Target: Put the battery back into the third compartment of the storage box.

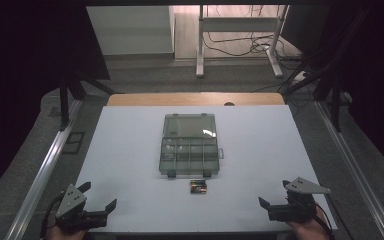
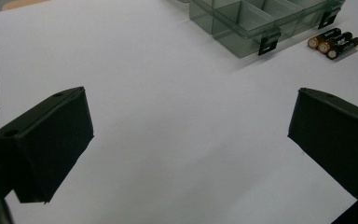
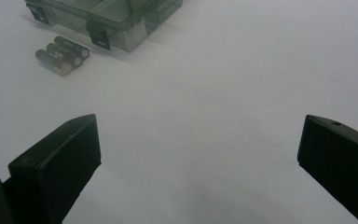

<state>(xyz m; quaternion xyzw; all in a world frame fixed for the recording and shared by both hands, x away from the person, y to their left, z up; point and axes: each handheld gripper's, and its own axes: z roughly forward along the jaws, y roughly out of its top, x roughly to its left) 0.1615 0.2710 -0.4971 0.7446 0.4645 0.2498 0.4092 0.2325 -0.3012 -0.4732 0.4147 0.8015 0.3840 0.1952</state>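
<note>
A clear grey compartment box (image 1: pixel 189 145) lies open in the middle of the white table (image 1: pixel 130 150), its lid folded back toward the far side. Three black batteries (image 1: pixel 198 187) lie side by side just in front of the box. They also show in the left gripper view as batteries (image 2: pixel 335 43) and in the right gripper view as batteries (image 3: pixel 61 54). My left gripper (image 1: pixel 100 196) rests open at the near left corner, nothing between its jaws. My right gripper (image 1: pixel 275 192) stands open at the near right corner, also empty. Both are well apart from the box (image 2: pixel 261 23) and the box (image 3: pixel 107 18).
A wooden strip (image 1: pixel 195 99) borders the table's far edge. Metal rails (image 1: pixel 45 165) run along both sides of the table. Beyond it stand a white desk frame (image 1: pixel 240 40) and loose cables on the floor.
</note>
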